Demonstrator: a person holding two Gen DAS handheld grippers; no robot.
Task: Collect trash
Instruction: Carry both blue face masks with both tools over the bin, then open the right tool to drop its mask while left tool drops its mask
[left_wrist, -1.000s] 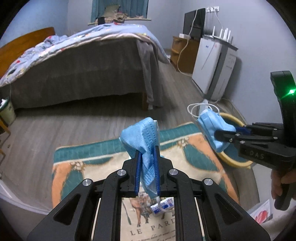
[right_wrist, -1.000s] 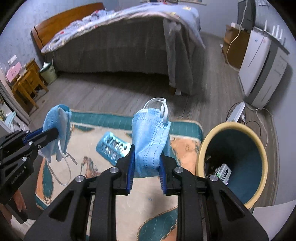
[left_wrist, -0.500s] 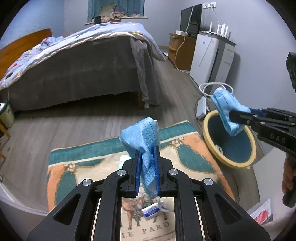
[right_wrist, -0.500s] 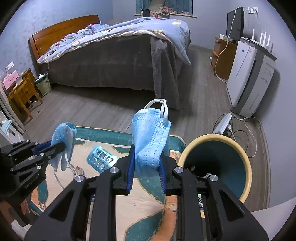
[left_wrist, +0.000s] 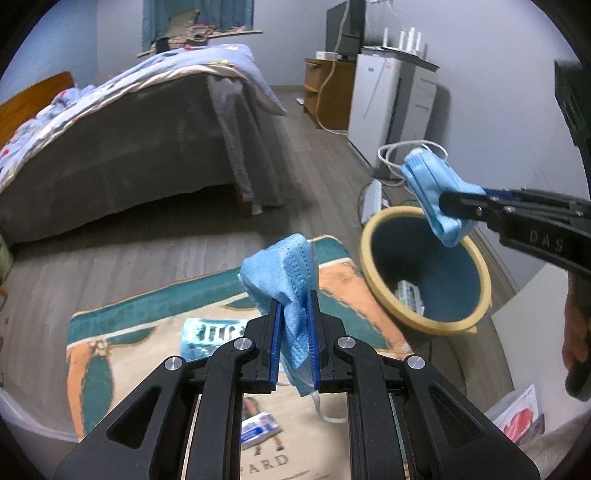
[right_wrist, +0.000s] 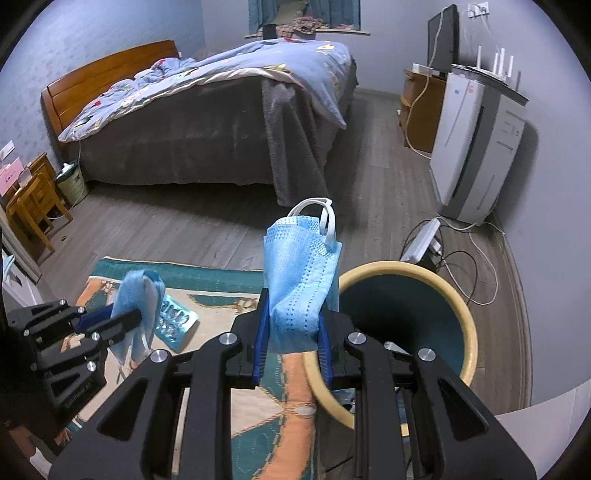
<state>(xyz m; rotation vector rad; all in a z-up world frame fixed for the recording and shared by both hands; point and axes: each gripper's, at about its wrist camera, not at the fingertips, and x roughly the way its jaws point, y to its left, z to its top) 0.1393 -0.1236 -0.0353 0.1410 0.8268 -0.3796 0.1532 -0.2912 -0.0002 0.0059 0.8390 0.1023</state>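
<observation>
Each gripper pinches a crumpled blue face mask. My left gripper (left_wrist: 293, 325) is shut on one mask (left_wrist: 284, 273), held above the patterned rug (left_wrist: 110, 369). My right gripper (right_wrist: 291, 332) is shut on the other mask (right_wrist: 301, 273); in the left wrist view that mask (left_wrist: 432, 192) hangs over the mouth of the yellow-rimmed bin (left_wrist: 424, 273). The bin (right_wrist: 402, 321), teal inside, stands just right of my right fingers and holds some litter (left_wrist: 408, 295). A teal blister pack (left_wrist: 212, 332) and a small blue-and-white packet (left_wrist: 258, 430) lie on the rug.
A bed (right_wrist: 207, 122) with a blue quilt fills the far side. A white appliance (right_wrist: 476, 147), a power strip with cables (right_wrist: 424, 240) and a wooden cabinet (right_wrist: 421, 110) line the right wall. A small wooden table (right_wrist: 29, 199) stands at the left. A person's hand (left_wrist: 576, 332) grips the right handle.
Both grippers have travelled right toward the bin, masks still pinched. The right gripper's mask now hangs over the bin's mouth, and the bin has come closer in both views.
</observation>
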